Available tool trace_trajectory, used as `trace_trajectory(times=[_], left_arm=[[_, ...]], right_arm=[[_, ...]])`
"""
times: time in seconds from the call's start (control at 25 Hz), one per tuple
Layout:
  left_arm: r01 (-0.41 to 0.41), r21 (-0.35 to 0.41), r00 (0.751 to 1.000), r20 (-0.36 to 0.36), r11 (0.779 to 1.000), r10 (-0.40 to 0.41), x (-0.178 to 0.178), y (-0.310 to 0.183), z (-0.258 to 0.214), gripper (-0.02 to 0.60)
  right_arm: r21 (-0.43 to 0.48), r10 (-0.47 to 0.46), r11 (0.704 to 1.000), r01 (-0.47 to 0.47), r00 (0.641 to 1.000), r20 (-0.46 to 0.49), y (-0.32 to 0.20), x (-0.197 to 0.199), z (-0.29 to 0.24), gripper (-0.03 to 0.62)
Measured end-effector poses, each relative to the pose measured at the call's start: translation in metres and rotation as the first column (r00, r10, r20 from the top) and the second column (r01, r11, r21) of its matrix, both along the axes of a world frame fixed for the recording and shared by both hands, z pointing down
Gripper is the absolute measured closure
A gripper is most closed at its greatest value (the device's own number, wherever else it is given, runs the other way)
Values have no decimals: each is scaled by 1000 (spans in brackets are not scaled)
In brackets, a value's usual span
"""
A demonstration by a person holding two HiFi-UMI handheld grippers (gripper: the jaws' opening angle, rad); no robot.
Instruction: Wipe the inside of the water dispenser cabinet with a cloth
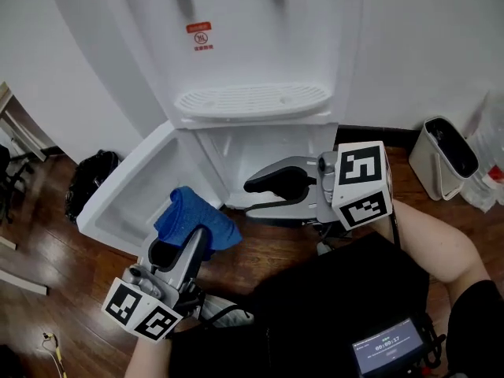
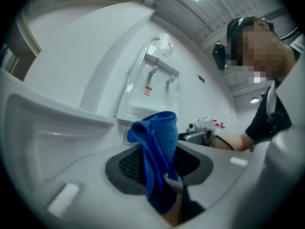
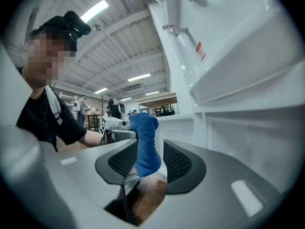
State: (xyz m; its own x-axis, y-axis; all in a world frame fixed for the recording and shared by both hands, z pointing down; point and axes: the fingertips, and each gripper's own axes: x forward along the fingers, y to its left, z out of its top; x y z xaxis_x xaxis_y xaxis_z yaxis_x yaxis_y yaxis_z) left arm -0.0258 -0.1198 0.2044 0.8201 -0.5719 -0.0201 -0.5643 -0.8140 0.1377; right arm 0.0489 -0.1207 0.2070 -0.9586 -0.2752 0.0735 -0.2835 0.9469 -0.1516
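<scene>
- Clamping the blue cloth (image 1: 197, 217) between its two jaws, the left gripper (image 1: 183, 241) is pointing toward the open door (image 1: 130, 191) of the water dispenser (image 1: 260, 38).
- In the left gripper view both pads are pressing on the cloth, and the bunched fabric is standing up beyond the tips.
- The cloth is hanging in front of the lower cabinet (image 1: 268, 152), outside it and close to the lower corner of the door. I cannot tell if it is touching the door.
- The right gripper (image 1: 256, 197) is lying level at the mouth of the cabinet, its jaws standing apart and gripping nothing.
- In the right gripper view the cloth is showing in the gap between those jaws. It is farther away, in the other gripper, and the pads are not touching it.
- The door is standing wide open to the left, showing its white inner side.
- The drip tray (image 1: 252, 101) is sitting just above the cabinet opening.
- A white bin (image 1: 445, 160) is standing on the wooden floor (image 1: 47, 242) to the right of the dispenser, and a black bag (image 1: 90, 181) is lying to the left.
</scene>
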Motion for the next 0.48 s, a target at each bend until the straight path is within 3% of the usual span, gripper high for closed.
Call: trace_trajectory(times=[0.08,0.24,0.36,0.48], left_arm=[[70,-16,996,47,997,-69,6,-19,4,433],[122,-36,989,91,992,-119,42,-57,19,433],[131,-34,987,95,991,-128,77,-83,37,433],[193,-21,971,149,981,-188,111,-113,57,431]], right_arm=[[82,109,991,-108,994,-9,1,24,-12,445],[291,291,913,-284,957,21,15,66,-37,515],[292,336,898,-328,941,21,16,76,-32,527],[246,378,890,-383,923,70,10,88,-29,528]])
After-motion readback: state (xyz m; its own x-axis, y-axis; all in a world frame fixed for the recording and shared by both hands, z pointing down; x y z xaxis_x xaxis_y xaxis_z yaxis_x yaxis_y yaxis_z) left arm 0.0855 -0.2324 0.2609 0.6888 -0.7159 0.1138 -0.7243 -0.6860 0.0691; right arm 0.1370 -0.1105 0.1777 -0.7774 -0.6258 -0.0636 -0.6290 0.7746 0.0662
